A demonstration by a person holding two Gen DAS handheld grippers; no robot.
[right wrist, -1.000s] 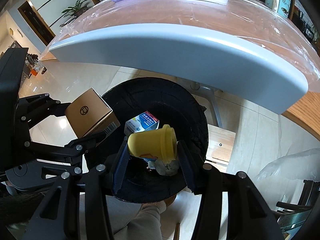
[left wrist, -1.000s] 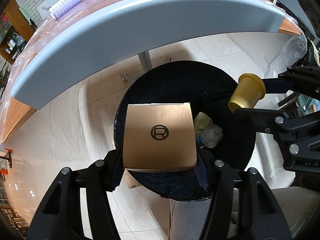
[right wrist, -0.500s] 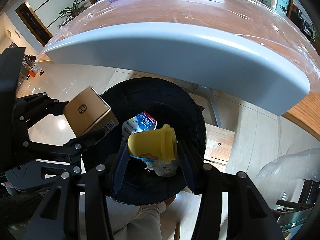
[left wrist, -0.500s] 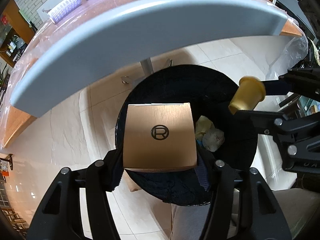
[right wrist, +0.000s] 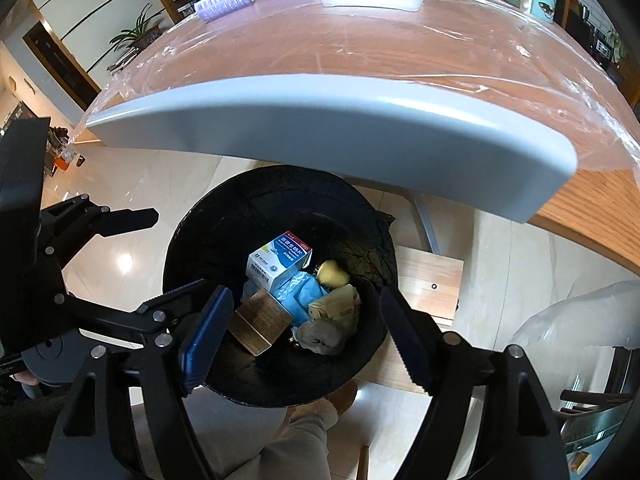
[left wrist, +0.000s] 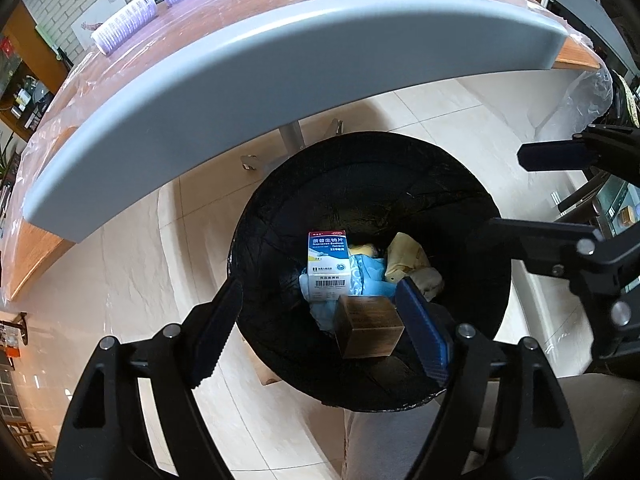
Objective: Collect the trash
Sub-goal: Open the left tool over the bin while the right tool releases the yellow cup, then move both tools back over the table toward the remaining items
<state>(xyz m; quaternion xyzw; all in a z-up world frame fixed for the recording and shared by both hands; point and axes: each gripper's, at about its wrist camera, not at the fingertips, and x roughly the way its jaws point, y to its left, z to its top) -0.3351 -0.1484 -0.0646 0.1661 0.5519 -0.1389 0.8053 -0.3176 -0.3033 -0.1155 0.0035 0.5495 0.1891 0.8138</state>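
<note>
Both tools hang over the black-lined trash bin [left wrist: 360, 184], which stands on the tiled floor just under the table edge [left wrist: 280, 60]. The left gripper [left wrist: 320, 328] has just been opening, and its jaws now stand apart with nothing pressed between them; the brown cardboard box [left wrist: 368, 332] is inside the bin at about 5 o'clock in the left wrist view, blurred, so whether it has settled cannot be told. The right gripper [right wrist: 308, 332] has likewise just been opening and grips nothing; the yellow cup [right wrist: 332, 273] lies among the rubbish near the bin's centre, beside the white-and-blue medicine box [right wrist: 278, 260] and a crumpled blue wrapper [right wrist: 304, 294]. To finish this drop cleanly, I would keep both sets of jaws spread and lift straight up, clear of the bin's rim and liner, before swinging back toward the table.
</note>
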